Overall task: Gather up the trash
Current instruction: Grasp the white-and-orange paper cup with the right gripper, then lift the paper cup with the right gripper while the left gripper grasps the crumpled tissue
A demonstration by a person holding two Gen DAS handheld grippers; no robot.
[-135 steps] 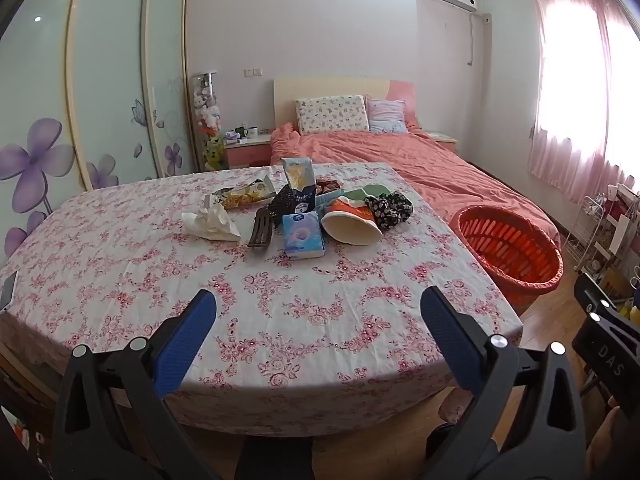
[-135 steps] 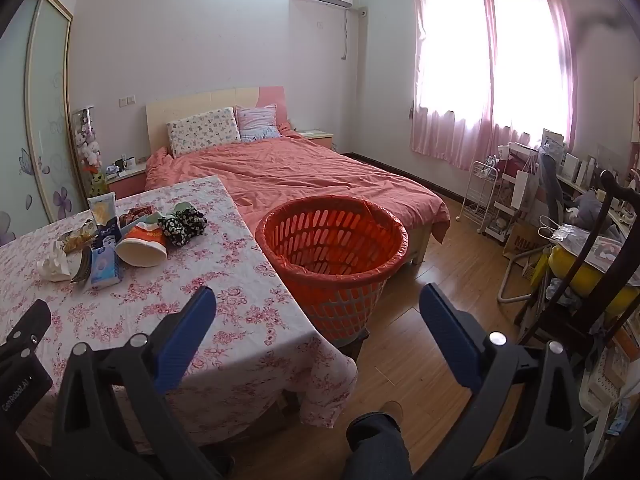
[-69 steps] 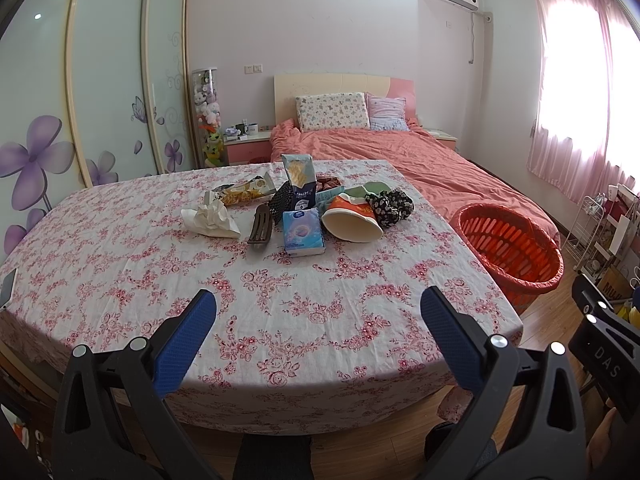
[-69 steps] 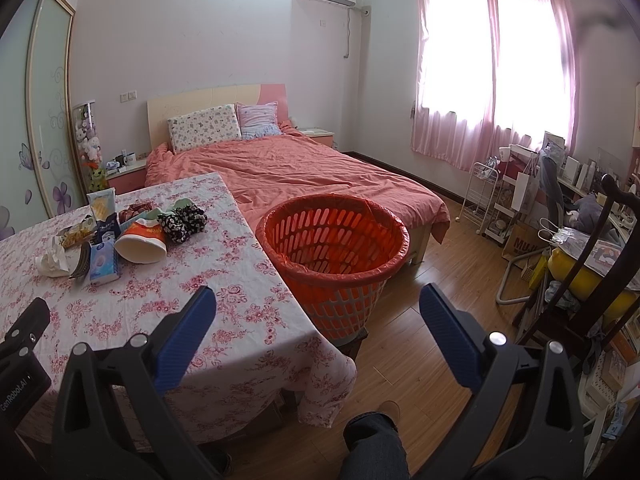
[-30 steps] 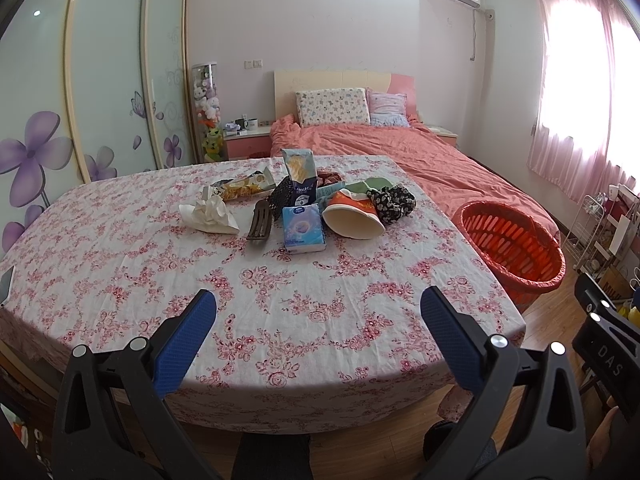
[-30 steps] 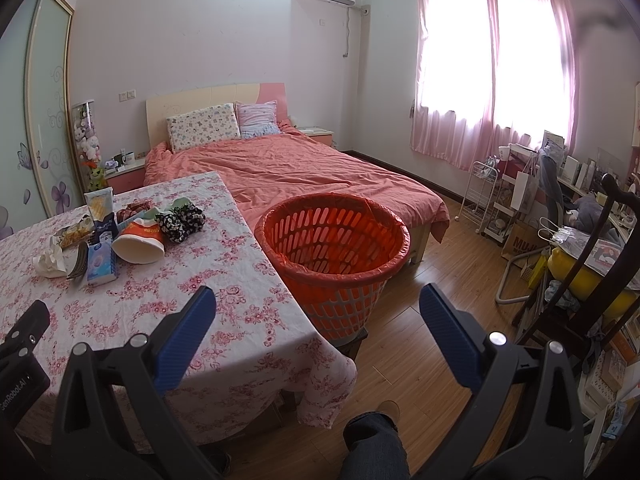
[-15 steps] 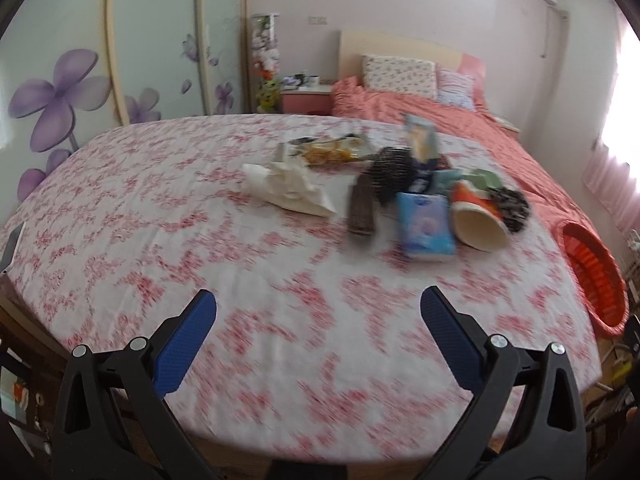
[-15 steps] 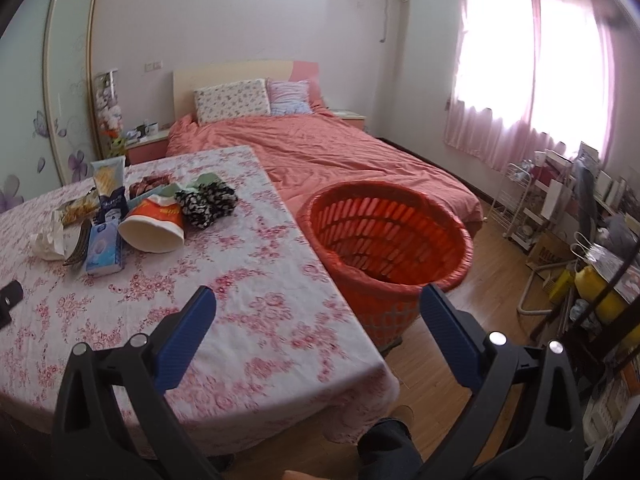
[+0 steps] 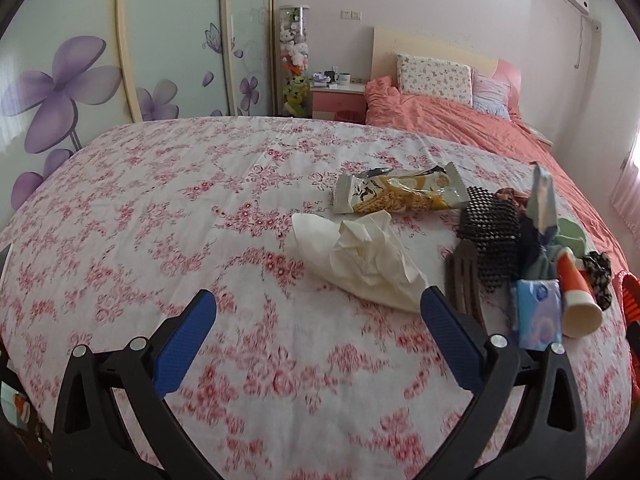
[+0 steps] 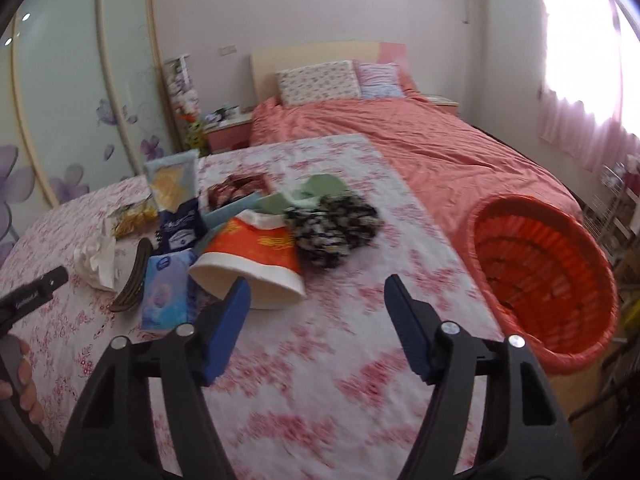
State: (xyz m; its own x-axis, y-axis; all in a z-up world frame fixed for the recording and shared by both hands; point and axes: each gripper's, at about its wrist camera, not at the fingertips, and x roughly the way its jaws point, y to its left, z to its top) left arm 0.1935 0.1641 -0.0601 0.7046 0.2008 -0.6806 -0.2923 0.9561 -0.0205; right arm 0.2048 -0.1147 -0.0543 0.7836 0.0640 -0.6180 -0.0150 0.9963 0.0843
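Note:
A pile of trash lies on the floral tablecloth [image 9: 168,208]. A crumpled white tissue [image 9: 360,260] lies just beyond my left gripper [image 9: 318,304], which is open and empty. Behind the tissue is a yellow snack wrapper [image 9: 400,196]. In the right wrist view an orange-and-white paper cup [image 10: 256,258] lies on its side, its rim close to the left fingertip of my right gripper [image 10: 318,292]. That gripper's jaws are closing with nothing between them. A blue tissue pack [image 10: 164,290], a brown hair clip [image 10: 132,280] and a black-and-white scrunchie [image 10: 332,228] lie around the cup.
An orange laundry basket [image 10: 540,280] stands on the floor off the table's right edge. A bed with a salmon cover [image 10: 420,148] lies beyond the table. A wardrobe with purple flower doors [image 9: 80,80] is at left. A hand [image 10: 20,380] holds the other gripper's handle at the lower left.
Both grippers have moved forward and down over the table toward the trash pile. The right gripper's jaws have narrowed. The left view swung left, bringing the tissue close.

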